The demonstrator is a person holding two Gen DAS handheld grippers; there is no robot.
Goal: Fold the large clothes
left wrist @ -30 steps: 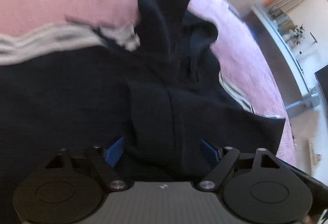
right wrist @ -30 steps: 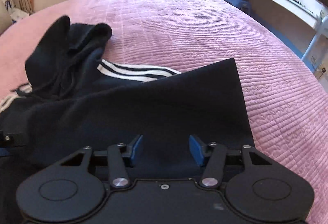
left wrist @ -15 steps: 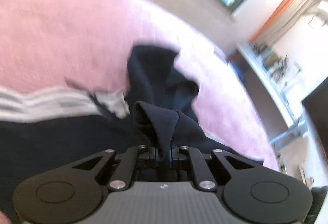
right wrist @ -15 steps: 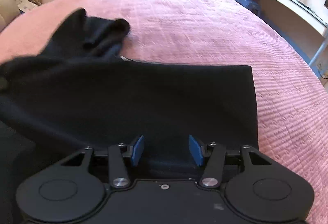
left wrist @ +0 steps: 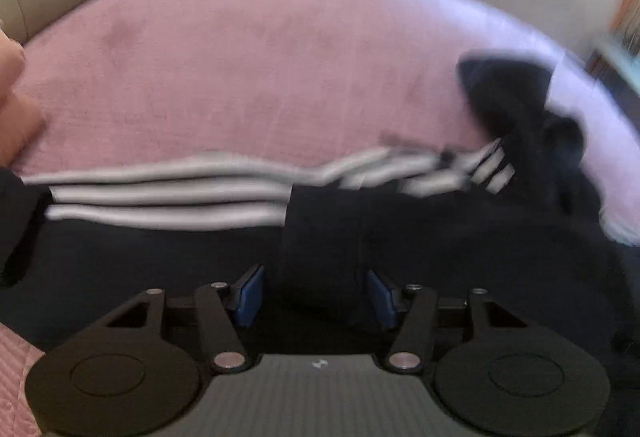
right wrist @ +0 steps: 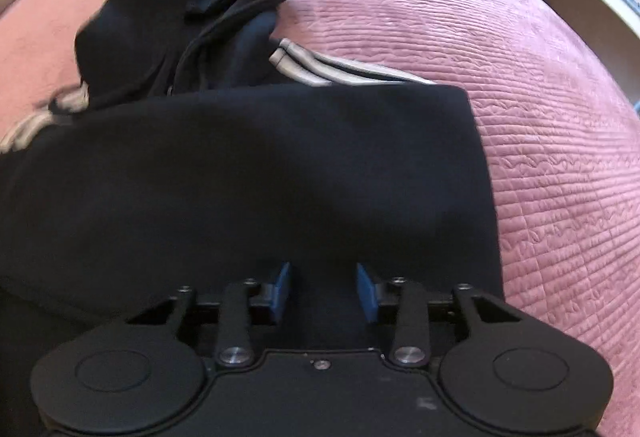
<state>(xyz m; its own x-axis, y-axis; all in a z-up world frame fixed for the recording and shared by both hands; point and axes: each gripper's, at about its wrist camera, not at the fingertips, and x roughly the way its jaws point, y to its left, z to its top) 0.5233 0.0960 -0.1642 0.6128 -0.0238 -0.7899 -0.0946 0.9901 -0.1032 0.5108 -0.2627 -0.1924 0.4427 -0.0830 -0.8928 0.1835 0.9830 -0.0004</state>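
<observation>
Left wrist view: the left gripper (left wrist: 316,295) stands released, blue pads apart, over the black hoodie (left wrist: 160,257) spread on the pink bedspread (left wrist: 260,77); a fabric ridge rises between the pads, white stripes (left wrist: 168,193) beyond.

Right wrist view: the right gripper (right wrist: 323,291) is likewise released above the hoodie (right wrist: 260,177), its hood (right wrist: 160,25) bunched at the far side.

Both wrist views low over hoodie (left wrist: 440,245)
</observation>
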